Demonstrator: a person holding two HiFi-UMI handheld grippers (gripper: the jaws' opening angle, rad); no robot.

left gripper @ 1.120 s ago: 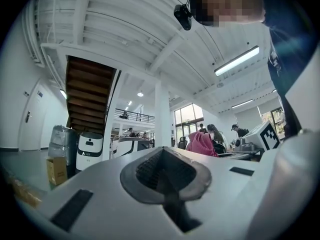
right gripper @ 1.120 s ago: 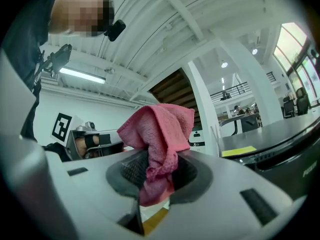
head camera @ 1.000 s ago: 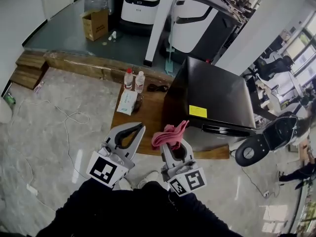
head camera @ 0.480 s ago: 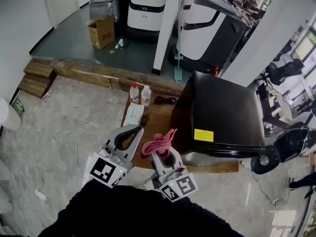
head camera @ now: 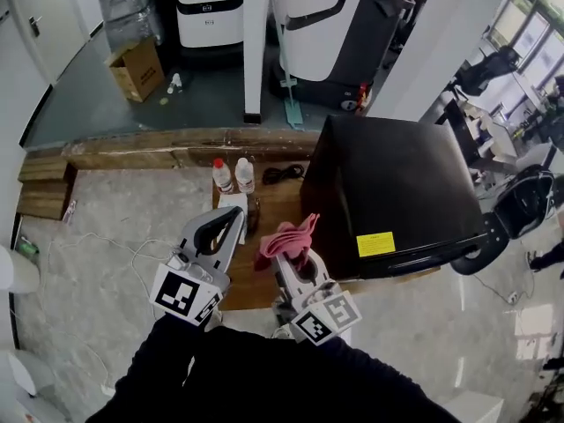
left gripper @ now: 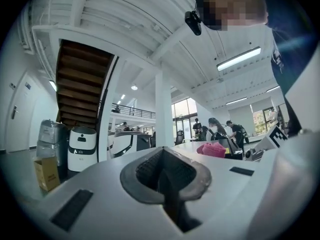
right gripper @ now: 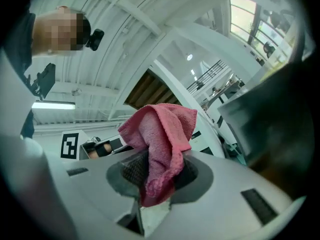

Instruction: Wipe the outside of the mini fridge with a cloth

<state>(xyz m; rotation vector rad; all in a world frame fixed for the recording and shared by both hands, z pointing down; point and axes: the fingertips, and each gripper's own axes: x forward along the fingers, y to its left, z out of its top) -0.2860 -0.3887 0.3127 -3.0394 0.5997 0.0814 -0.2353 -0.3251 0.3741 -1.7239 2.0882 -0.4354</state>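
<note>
The pink cloth (head camera: 286, 239) in the right gripper (head camera: 289, 256) has moved back toward the mini fridge (head camera: 388, 183) and is now just beside its dark side. The head has turned, so the 2 bottles (head camera: 231, 176) and the yellow sticker (head camera: 374, 243) show lower.

Bright, even daylight; windows (head camera: 533, 3) blown out; strip lamp (left gripper: 239, 58) glares overhead. Dull sheen on fridge (head camera: 397, 174) top. Heavy fisheye bending; gripper views dark-cornered, foreground soft.
</note>
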